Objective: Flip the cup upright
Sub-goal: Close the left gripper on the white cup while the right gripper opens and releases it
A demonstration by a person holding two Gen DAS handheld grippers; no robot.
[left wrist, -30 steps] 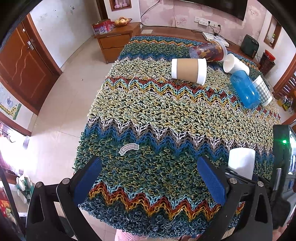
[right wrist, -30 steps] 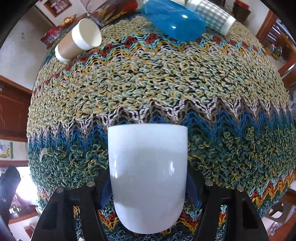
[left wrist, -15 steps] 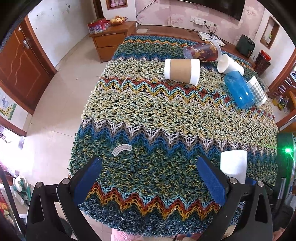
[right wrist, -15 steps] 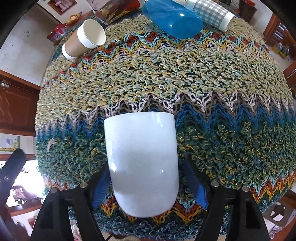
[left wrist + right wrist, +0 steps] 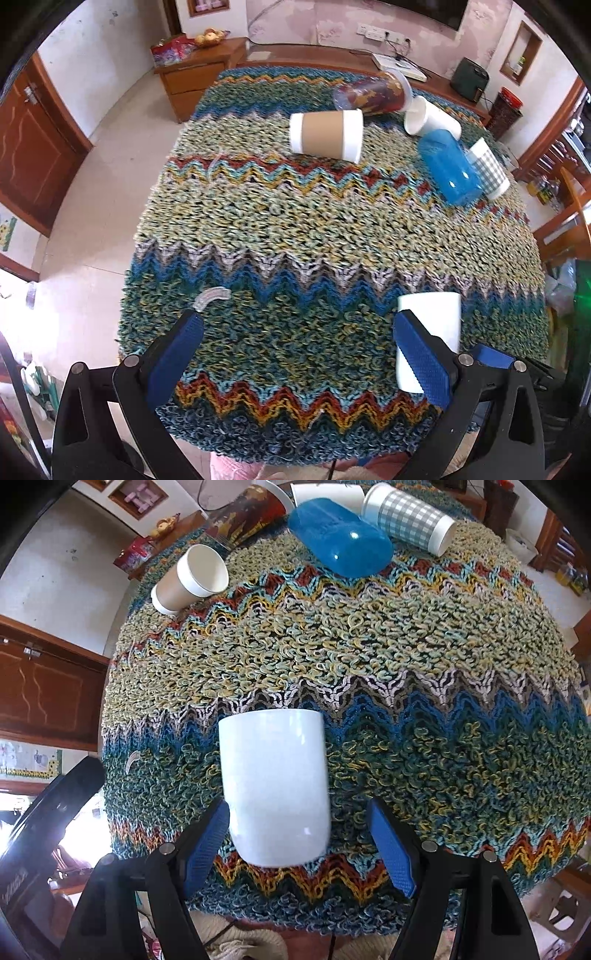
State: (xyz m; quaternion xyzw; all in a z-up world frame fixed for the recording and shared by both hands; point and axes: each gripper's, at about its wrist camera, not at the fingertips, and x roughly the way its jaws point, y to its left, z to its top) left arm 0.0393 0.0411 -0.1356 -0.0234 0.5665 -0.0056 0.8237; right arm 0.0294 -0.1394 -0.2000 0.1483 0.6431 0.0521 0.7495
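A white mug (image 5: 275,786) stands on the knitted table cover near the front edge, rim at the far side in the right wrist view. My right gripper (image 5: 299,838) is open around it: the left pad is at the mug's side and the right pad stands apart with a clear gap. The mug also shows in the left wrist view (image 5: 430,332), behind that gripper's right finger. My left gripper (image 5: 299,354) is open and empty above the front of the table.
At the far end lie several cups on their sides: a brown-sleeved paper cup (image 5: 327,134), a dark red patterned tumbler (image 5: 371,96), a white cup (image 5: 430,120), a blue cup (image 5: 448,170) and a checked cup (image 5: 489,168). The zigzag knitted cover (image 5: 295,221) drapes the table edges.
My right gripper has opened and drawn back a little from the white mug, which now stands free. The left gripper has moved back and up slightly.
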